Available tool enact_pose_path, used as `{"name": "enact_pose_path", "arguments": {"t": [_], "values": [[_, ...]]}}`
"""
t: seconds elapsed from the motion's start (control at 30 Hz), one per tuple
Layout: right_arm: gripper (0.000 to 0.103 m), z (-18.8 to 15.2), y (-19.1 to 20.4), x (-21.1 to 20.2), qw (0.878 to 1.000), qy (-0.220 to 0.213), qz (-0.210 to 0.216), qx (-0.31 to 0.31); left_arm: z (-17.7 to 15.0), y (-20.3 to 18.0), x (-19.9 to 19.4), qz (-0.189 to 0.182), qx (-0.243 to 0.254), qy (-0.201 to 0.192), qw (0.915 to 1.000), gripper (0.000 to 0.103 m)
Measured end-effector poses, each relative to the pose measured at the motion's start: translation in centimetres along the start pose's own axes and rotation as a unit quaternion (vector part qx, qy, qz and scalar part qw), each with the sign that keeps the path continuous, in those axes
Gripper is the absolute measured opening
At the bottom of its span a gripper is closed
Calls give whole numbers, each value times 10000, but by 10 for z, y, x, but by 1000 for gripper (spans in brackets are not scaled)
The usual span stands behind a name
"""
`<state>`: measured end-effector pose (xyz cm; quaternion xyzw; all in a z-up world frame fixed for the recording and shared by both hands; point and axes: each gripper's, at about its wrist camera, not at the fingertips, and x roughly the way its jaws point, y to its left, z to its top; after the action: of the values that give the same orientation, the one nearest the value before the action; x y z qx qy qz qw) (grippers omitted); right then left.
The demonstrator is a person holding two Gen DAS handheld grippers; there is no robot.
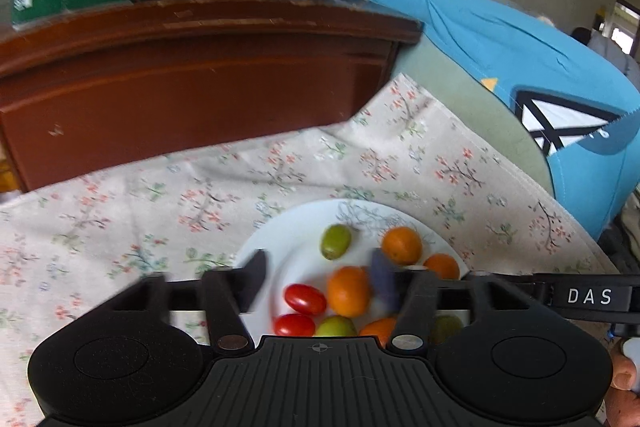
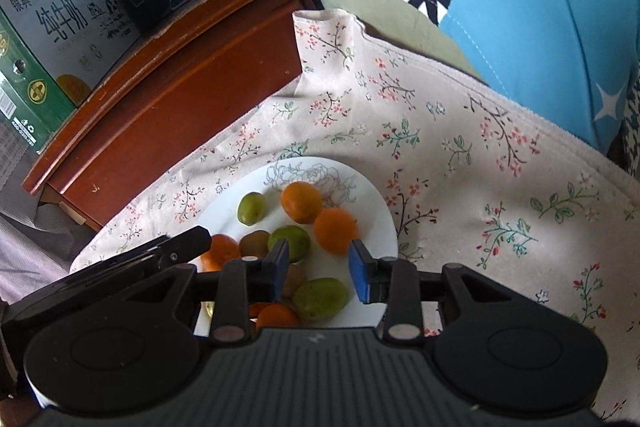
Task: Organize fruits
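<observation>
Fingers (image 1: pixel 256 283) of both grippers hang apart above fruits (image 1: pixel 348 291) on plate (image 1: pixel 280 239).

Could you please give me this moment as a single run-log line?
left gripper: open over plate, nothing held | right gripper: open, empty, above fruit | plate: oranges, green fruits, two tomatoes

"DAS" on the right gripper's black body (image 1: pixel 588 295); "纯牛奶" on the white milk carton (image 2: pixel 64 27)
</observation>
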<state>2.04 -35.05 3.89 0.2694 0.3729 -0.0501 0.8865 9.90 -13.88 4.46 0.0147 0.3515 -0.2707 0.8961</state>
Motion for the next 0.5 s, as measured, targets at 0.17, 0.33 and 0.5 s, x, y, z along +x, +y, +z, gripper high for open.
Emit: {"name": "enact_pose_path", "arguments": {"t": [0.17, 0.33, 0.5], "values": [[36, 1, 4, -5, 9999, -104, -2, -121, 8, 0, -22, 136, 27, -40, 9999, 75], [41, -2, 11, -8, 9997, -61, 74, -224, 6, -3, -45, 347, 152, 87, 9992, 86], [43, -5, 18, -12, 9993, -44, 101, -367, -3, -4, -63, 535, 159, 267, 9981, 87]]}}
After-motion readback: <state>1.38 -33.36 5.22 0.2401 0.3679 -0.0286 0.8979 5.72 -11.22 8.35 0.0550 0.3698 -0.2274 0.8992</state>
